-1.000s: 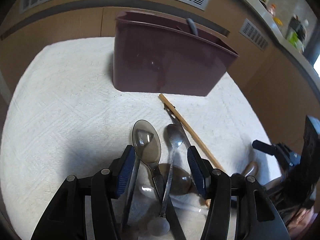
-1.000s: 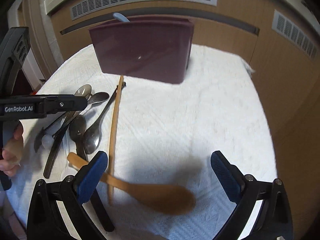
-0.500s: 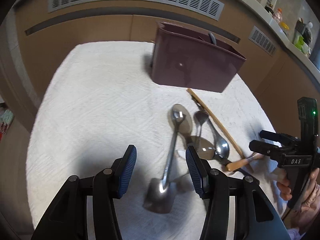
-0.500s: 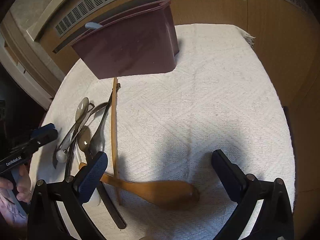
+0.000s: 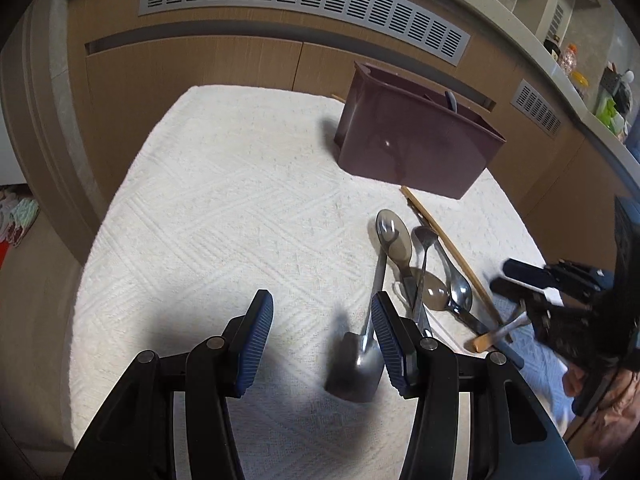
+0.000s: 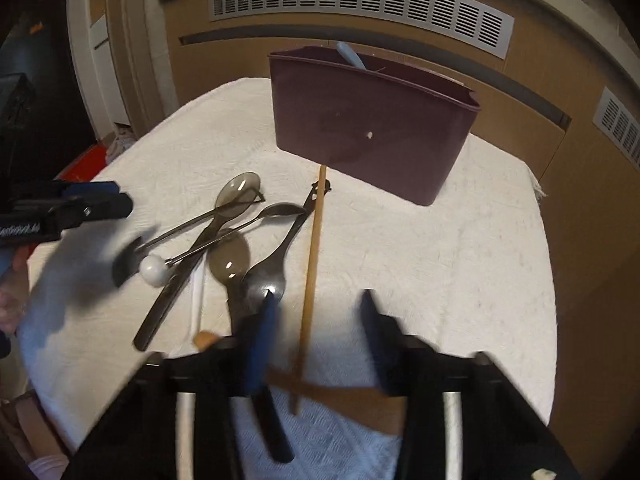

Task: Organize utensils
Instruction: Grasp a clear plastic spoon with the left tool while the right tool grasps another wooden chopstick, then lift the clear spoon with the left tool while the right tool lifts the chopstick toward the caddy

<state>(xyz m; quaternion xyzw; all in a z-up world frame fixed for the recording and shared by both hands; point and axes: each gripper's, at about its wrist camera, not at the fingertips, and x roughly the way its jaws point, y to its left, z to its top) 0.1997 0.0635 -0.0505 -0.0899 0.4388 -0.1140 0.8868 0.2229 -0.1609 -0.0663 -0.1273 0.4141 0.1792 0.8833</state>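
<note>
Left tool point(image 5: 320, 308) stands open over the bare worktop point(image 5: 220, 200); right tool point(image 6: 318, 312), jaws just closing, straddles the chopstick point(image 6: 314, 248) without gripping it.

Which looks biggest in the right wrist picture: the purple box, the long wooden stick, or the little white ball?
1. Purple box, biggest by far.
2. Long wooden stick, nearly as long as the box is wide but very thin.
3. Little white ball, smallest.
The ball lies nearer the camera than the box, yet looks much smaller.

Both wrist views look steeply down, sharing the maroon caddy point(image 5: 412, 152) closely.
</note>
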